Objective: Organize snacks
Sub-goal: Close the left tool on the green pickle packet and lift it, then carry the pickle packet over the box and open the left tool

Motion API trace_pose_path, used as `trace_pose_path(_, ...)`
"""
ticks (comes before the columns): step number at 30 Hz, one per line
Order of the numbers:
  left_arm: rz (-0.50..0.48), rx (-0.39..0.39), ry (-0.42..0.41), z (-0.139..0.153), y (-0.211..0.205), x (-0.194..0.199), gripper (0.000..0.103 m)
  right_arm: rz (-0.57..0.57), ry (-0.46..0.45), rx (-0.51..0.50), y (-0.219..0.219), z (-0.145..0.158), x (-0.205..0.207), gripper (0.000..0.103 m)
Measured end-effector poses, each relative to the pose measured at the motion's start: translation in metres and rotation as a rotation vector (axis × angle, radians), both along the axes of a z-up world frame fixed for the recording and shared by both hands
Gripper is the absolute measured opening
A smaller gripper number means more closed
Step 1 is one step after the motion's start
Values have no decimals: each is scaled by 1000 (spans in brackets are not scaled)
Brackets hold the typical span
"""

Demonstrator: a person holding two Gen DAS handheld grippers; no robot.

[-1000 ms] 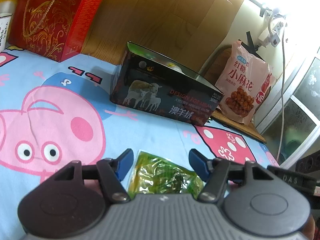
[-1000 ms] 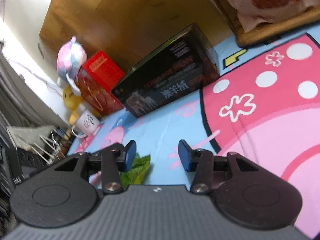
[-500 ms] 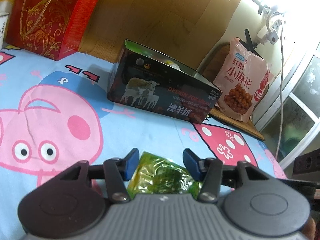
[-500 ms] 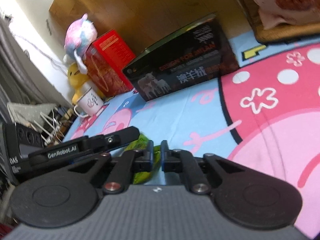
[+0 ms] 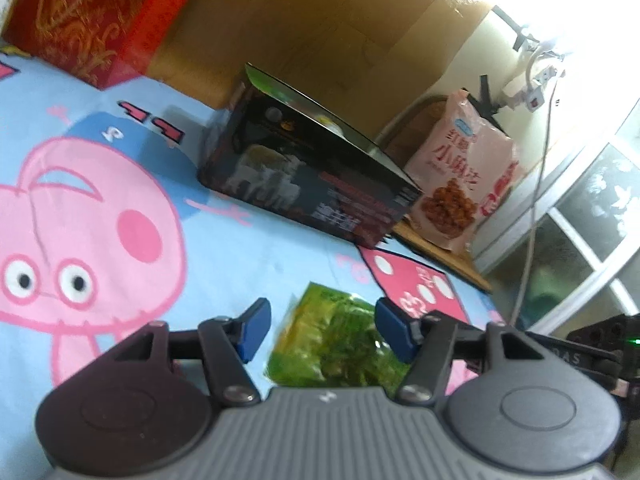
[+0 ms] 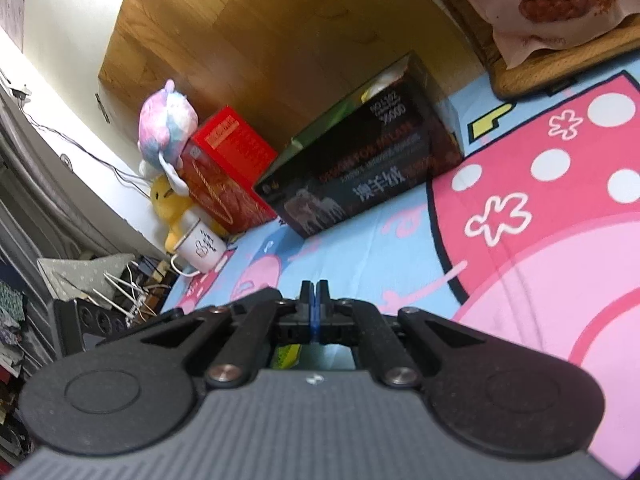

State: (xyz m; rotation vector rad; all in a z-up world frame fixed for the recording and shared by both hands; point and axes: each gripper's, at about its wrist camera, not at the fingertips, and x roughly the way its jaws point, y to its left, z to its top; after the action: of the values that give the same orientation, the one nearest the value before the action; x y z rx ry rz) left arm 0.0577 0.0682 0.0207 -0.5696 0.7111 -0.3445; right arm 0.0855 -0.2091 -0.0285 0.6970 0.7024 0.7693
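Two grippers by the green snack packet, one parting, one closed.

Left gripper: its jaws are opening, wider than half a second ago, with the packet lying between them on the cartoon sheet, untouched by either pad and well in front of the dark box. Right gripper, spread apart a second ago, is now pressed fully together; only a green sliver shows beneath it, so a grip cannot be told.
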Motion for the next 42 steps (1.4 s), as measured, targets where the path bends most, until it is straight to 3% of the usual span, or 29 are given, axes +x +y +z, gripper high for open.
trace_pose_path(2, -11, -23, 0, 0, 0, 0, 71, -9, 0, 10, -2, 1, 0, 3)
trace_pose_path(11, -92, -156, -4, -3, 2, 0, 83, -56, -11, 95, -19, 18, 4, 4)
trace_pose_path(18, -166, -373, -39, -5, 15, -2, 87, -40, -71, 150, -18, 44, 1, 4)
trace_pose_path(21, -164, -447, -60, -5, 21, -2, 78, -23, -81, 157, -17, 47, -3, 4)
trace_pose_path(23, -162, -464, -67, -5, 23, -2, 57, -14, -75, 148, -14, 45, -5, 4)
trace_pose_path(24, -156, -453, -66, -5, 22, -2, 50, -14, -72, 140, -13, 43, -6, 4)
trace_pose_path(30, -124, -399, -26, 2, 13, 11, 49, -31, -59, 111, -14, 41, 2, 4)
trace_pose_path(35, -59, -313, -13, 31, 5, 46, 49, -24, -119, 74, -11, 54, 32, 4)
trace_pose_path(40, 14, -133, -58, 59, -5, 103, 52, -56, -173, 56, -5, 66, 90, 4)
trace_pose_path(42, 62, -22, -63, 65, -12, 123, 59, -75, -184, 46, 0, 64, 111, 4)
